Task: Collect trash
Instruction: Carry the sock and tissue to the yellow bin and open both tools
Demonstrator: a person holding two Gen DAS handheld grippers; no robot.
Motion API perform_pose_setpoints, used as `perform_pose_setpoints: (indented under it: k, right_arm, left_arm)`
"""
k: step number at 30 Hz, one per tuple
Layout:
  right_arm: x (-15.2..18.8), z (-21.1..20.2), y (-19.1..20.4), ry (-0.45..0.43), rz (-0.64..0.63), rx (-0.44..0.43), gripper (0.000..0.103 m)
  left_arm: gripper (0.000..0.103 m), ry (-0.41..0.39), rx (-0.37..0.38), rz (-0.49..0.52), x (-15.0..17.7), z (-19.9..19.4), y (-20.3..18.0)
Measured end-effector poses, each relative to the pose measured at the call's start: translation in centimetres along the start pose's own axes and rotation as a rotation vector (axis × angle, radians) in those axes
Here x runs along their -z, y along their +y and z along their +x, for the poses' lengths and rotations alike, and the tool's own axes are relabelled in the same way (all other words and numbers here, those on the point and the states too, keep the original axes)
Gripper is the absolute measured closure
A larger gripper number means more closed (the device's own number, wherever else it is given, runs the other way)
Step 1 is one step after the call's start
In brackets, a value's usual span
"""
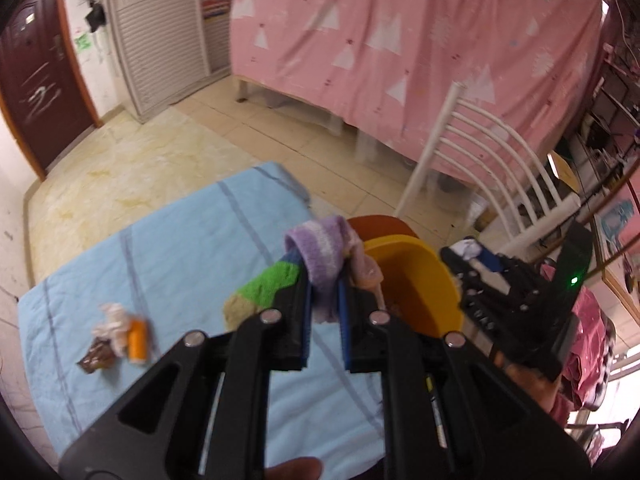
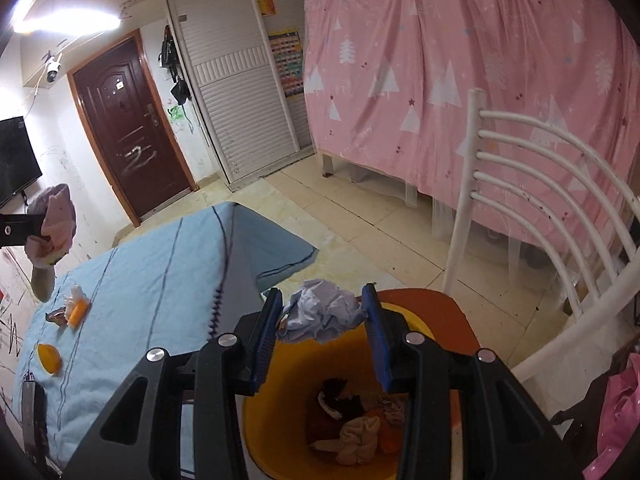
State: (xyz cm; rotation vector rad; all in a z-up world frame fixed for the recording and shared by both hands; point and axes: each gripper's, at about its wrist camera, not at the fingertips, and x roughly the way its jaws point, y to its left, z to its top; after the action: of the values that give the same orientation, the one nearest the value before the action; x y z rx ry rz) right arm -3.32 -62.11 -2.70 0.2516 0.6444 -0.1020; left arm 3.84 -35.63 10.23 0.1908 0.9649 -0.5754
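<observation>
1. Left wrist view: the left gripper (image 1: 325,292) is seen clamped on a soft, fuzzy striped sock (image 1: 324,258), which is draped limp over the fingertips. The yellow bin (image 1: 420,280), smooth plastic and round-rimmed, lies just to its right.

2. Right wrist view: a crumpled paper ball (image 2: 324,314) is pinched by the right gripper (image 2: 322,320), directly above the bin's mouth. This hand is judged nearer to release. Small scraps (image 2: 74,308) are left on the blue cloth (image 2: 152,280).

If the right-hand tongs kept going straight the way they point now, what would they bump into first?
Probably the far rim of the round yellow plastic bin just beyond the crumpled white paper the right tongs hold; depth is uncertain.
</observation>
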Motion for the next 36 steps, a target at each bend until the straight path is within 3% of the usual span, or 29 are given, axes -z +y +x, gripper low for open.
perform_pose_setpoints:
  k: [6,21,24,26,28,31,36]
  right_arm:
    - [0.6,1.0,-1.5,0.023,0.014,-0.006,0.069]
    - [2.6,2.5,-4.0,0.08,0.079,-0.04,0.067]
    - [2.7,2.5,-4.4,0.078,0.092,-0.047,0.054]
    - [2.8,2.4,-4.5,0.072,0.094,-0.051,0.037]
    - [2.9,2.3,-4.6,0.068,0.097,-0.047,0.034]
    - [3.1,2.3,-4.8,0.071,0.103,-0.04,0.034]
    - [3.1,2.1,-5.1,0.07,0.106,-0.034,0.034]
  left_arm:
    - [0.093,0.035,0.034,0.021,-1.3,3.5,-3.6]
    - [0.093,0.124,0.049,0.08,-1.0,10.1,-9.3]
    - [0.081,0.129,0.055,0.089,-1.2,10.7,-9.8]
    - [0.079,0.132,0.049,0.089,-1.4,10.9,-10.0]
    - [0.077,0.132,0.048,0.088,-1.4,10.9,-10.1]
    - [0.065,0.128,0.059,0.078,-1.5,10.7,-10.0]
    - [0.065,0.117,0.051,0.074,-1.5,9.7,-9.7]
